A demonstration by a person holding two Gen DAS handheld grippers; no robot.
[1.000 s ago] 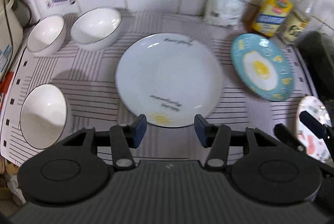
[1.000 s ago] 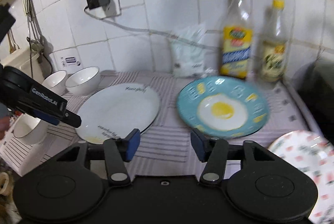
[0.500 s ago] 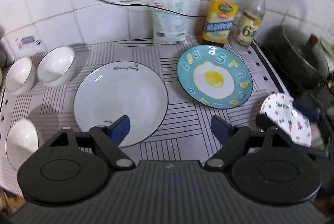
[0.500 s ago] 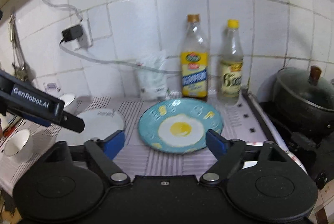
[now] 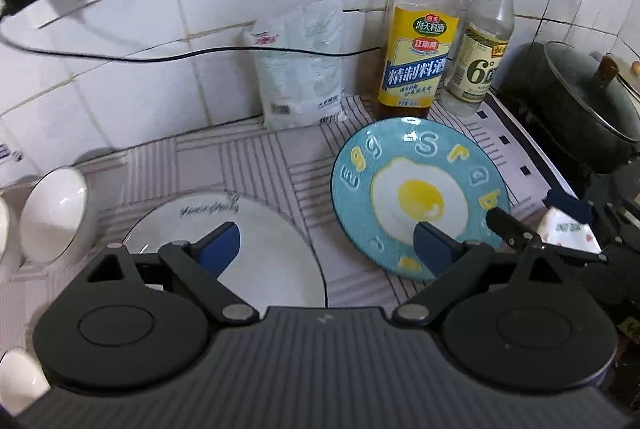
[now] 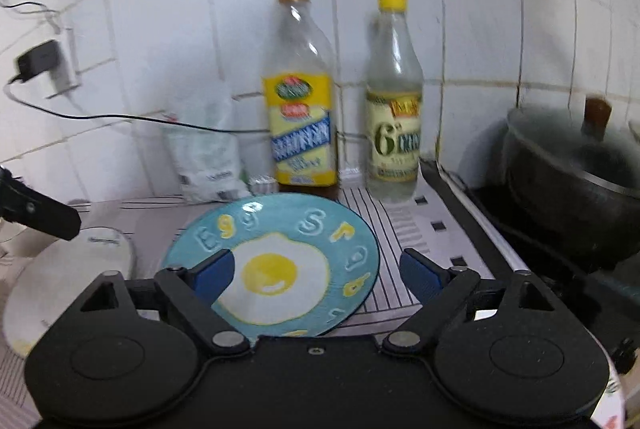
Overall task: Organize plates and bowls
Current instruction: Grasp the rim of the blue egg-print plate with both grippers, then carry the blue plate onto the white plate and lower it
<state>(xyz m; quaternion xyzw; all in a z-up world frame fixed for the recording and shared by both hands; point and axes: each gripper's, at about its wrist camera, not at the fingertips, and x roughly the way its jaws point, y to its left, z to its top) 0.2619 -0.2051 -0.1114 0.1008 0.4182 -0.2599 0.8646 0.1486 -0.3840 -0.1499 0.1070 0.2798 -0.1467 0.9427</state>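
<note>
My left gripper (image 5: 328,249) hovers over the striped mat (image 5: 248,157), empty, its jaws opening; one pad is above the big white plate (image 5: 276,253), the other above the blue egg plate (image 5: 420,165). White bowls (image 5: 52,213) sit at the far left. My right gripper (image 6: 318,275) hangs open and empty just above the egg plate's (image 6: 276,225) near rim, touching nothing. In the left wrist view its fingers (image 5: 508,225) reach over a small patterned plate (image 5: 568,233) at the right edge. The white plate (image 6: 72,281) lies to its left.
Against the tiled wall stand a yellow-labelled bottle (image 5: 416,69), a clear bottle (image 5: 480,61) and a white bag (image 5: 300,69). A dark lidded pot (image 5: 580,109) sits on the stove at right. A cable (image 5: 160,57) runs along the wall from a plug.
Both grippers' jaws have spread much wider. Both views swung right and closer to the egg plate and bottles; the bowls slid to the left edge of the left wrist view.
</note>
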